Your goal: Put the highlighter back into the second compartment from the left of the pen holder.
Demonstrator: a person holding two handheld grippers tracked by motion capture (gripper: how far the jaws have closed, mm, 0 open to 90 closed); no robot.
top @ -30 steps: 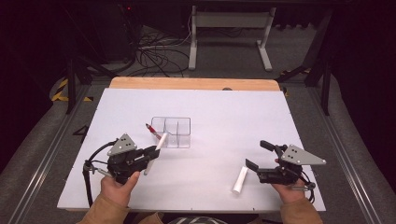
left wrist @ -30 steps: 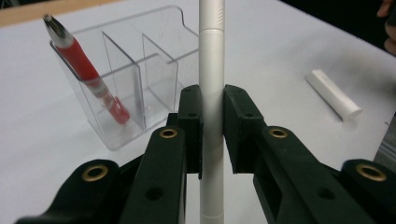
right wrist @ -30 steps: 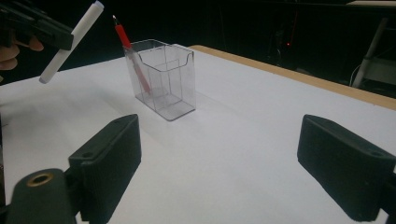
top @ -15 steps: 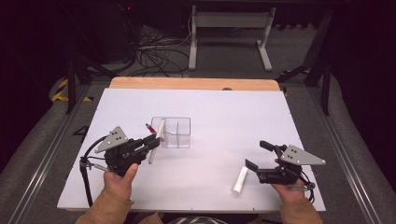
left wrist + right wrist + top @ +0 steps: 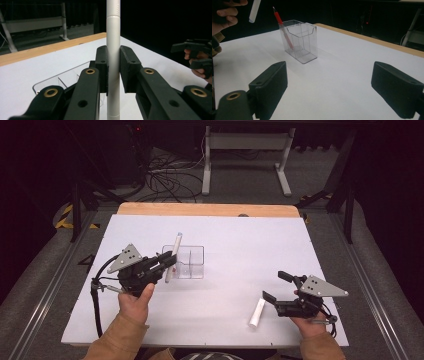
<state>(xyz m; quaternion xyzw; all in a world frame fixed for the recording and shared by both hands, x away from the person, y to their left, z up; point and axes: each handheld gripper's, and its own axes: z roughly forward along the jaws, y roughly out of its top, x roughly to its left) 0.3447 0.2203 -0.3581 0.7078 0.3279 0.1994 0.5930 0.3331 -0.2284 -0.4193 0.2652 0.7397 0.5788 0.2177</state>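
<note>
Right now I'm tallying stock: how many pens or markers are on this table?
3. A white marker is clamped upright in the left gripper; a red pen stands in the clear holder; another white marker lies on the table by the right gripper.

In the left gripper view the white marker (image 5: pixel 113 62) ran off the frame at twelve and six o'clock, both ends cut away. The clear holder (image 5: pixel 62 80) sat half hidden behind the left gripper (image 5: pixel 113 68). In the right gripper view the marker (image 5: pixel 254 10) was cropped at eleven o'clock, and the red pen (image 5: pixel 283 27) blurred through the holder wall (image 5: pixel 299 41).
</note>
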